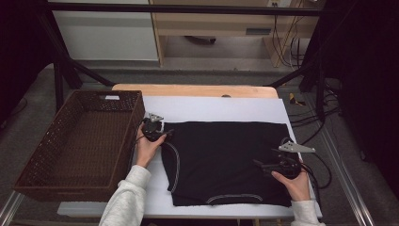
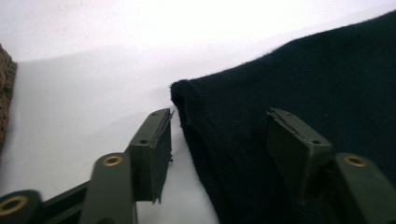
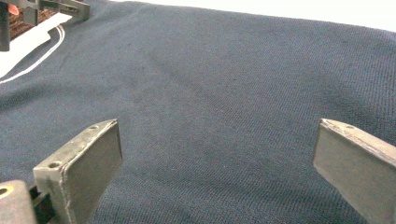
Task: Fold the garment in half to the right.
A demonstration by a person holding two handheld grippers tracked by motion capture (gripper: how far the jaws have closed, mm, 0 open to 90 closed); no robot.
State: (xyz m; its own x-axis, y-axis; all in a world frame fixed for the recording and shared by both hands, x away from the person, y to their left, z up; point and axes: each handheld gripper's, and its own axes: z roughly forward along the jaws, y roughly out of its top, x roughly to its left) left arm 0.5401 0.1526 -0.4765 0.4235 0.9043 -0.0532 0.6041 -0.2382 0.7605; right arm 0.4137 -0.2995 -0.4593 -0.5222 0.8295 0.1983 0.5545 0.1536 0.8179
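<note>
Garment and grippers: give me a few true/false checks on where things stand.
1. The dark garment lies flat on the white sheet. True.
2. The basket sits right of the garment. False: it is at the left, beside the sheet.
3. The left gripper straddles the garment's edge, one jaw over the sheet, one over cloth. True.
4. The left gripper is clamped on the cloth. False: the pads stand apart from the fabric edge between them.
5. The right gripper holds a fold of cloth. False: its jaws are wide open over flat fabric.
</note>
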